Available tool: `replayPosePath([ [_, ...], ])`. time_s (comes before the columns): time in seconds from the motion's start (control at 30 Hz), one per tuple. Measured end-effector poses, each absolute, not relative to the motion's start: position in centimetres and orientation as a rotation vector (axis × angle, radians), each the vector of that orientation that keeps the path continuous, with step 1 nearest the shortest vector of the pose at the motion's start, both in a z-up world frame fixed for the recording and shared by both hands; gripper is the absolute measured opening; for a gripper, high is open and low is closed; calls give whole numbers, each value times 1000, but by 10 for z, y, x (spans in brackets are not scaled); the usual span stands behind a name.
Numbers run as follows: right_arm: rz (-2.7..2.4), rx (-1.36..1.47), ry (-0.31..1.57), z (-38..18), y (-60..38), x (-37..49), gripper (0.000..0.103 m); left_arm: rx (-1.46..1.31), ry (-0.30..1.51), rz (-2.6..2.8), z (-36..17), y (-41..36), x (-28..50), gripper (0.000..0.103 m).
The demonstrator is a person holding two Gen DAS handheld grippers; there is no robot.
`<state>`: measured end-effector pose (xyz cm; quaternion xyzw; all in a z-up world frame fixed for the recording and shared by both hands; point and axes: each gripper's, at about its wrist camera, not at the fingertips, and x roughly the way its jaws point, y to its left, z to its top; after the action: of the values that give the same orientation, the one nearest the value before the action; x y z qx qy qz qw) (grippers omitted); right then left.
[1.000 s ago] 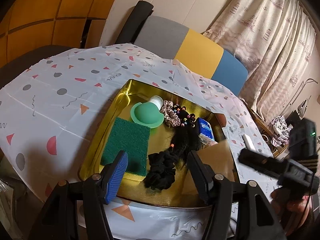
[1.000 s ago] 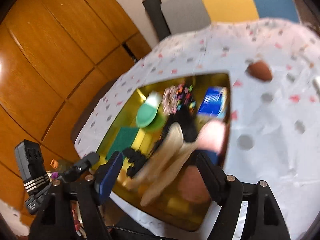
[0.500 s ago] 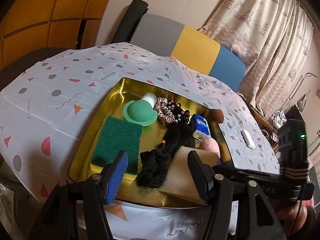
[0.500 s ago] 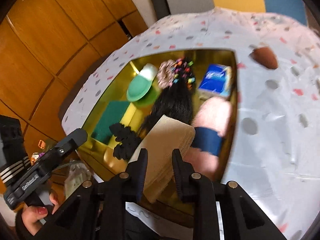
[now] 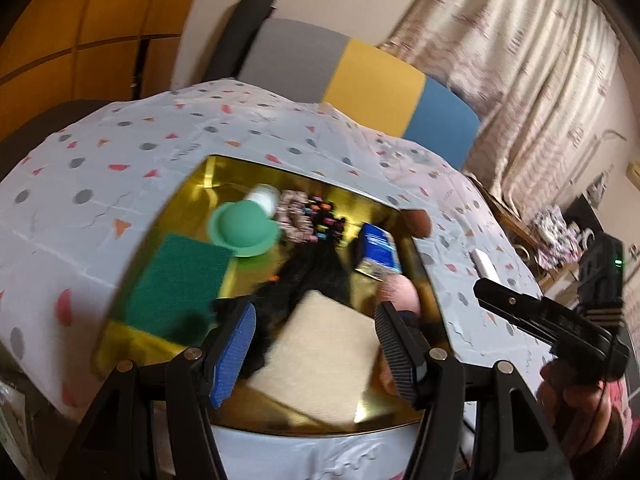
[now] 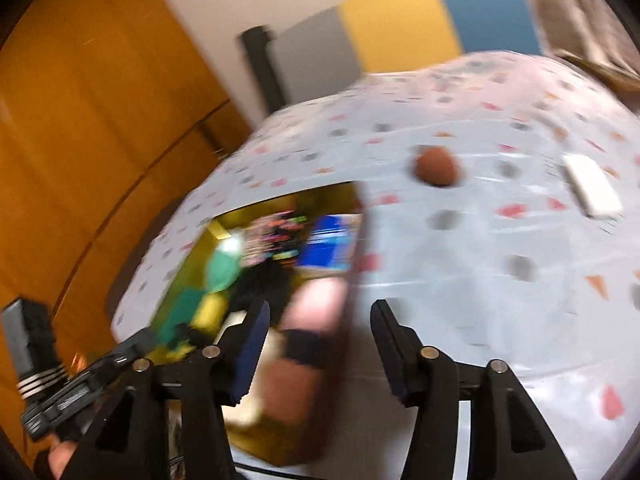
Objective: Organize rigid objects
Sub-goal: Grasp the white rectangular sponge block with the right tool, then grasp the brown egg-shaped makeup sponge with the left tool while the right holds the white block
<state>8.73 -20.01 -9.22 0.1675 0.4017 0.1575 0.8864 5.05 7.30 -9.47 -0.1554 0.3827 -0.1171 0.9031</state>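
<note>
My left gripper hangs over the near edge of the gold tray, its jaws standing apart with nothing pinched between them; the beige cloth lies flat in the tray below the gap. Left of it is the green scouring pad, and beyond that the green silicone dome with a white cap behind it. The patterned scrunchie and a cluster of small coloured hair ties sit toward the far side, with a black hairpiece trailing down the middle. The blue packet leans by the right wall, and the pink puff sits just nearer than it.

My right gripper is over the tray's right near corner (this view is badly smeared). Its jaws have just been opening and stand apart; the pink puff with its dark band shows between them, but neither pad presses on it.

Out on the patterned tablecloth lie a brown egg-shaped sponge and, further right, a white bar, well apart from the tray.
</note>
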Motion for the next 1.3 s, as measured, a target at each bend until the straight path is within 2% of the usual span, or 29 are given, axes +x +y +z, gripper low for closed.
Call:
replayPosePath([
  [0.2,157,369,879,-121,-272,92,55,-229,824,-356,-85,18,66,63],
  [0.4,24,343,902,-139,-338,110,63,-186,872,-442,-84,-28,82,64],
  [0.43,0,343,894,-138,-350,115,64,-179,880,-456,-84,-36,85,64],
  [0.5,-48,345,872,-134,-372,126,75,-166,885,-470,-83,-48,88,64],
  [0.67,-130,317,807,-124,-414,163,85,-146,886,-479,-79,-66,98,64],
  [0.93,-167,283,827,-144,-435,225,84,-135,899,-461,-75,-86,117,64],
  [1.03,-159,266,842,-155,-435,232,75,-121,901,-468,-74,-96,125,64],
  [1.1,-157,242,852,-164,-432,234,62,-112,901,-472,-74,-103,129,64],
  [1.23,-153,213,840,-169,-428,231,57,-86,908,-481,-73,-122,144,65],
  [1.3,-151,209,836,-171,-427,231,57,-79,917,-475,-74,-132,155,73],
])
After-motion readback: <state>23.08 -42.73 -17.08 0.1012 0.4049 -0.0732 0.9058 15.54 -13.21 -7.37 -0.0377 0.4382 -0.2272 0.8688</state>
